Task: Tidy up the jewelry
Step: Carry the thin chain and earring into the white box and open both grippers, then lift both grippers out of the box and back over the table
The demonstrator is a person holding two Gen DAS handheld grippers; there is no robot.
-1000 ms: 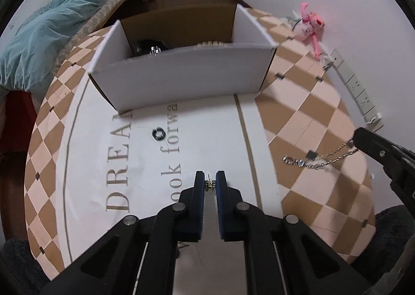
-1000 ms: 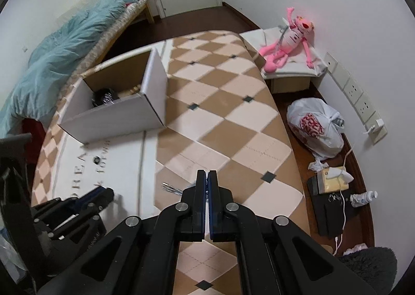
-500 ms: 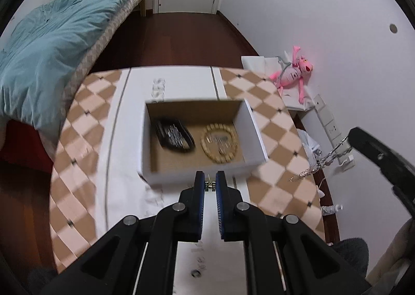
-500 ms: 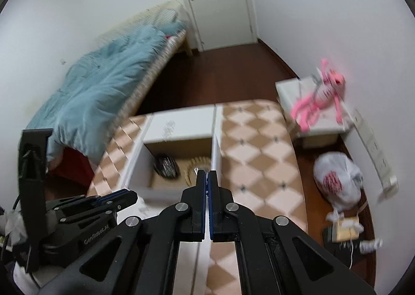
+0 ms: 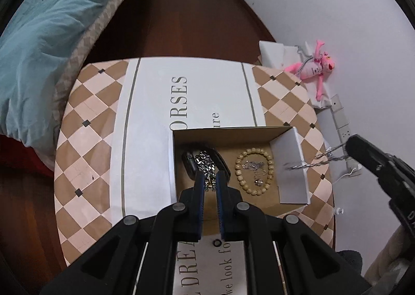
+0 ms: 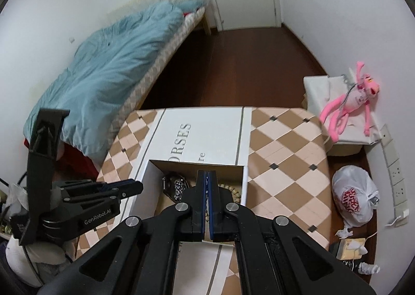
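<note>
Two grippers: both above the open box on the checked table.
Left gripper: jaws pinched on a small metal piece of jewelry.
Right gripper: jaws pressed together on one end of a silver chain, which hangs over the box's right wall.
Box contents: black band with silver links on the left, wooden bead bracelet on the right.
Small ring: on the white runner, nearer than the box.
Far: blue quilt, pink plush toy.
</note>
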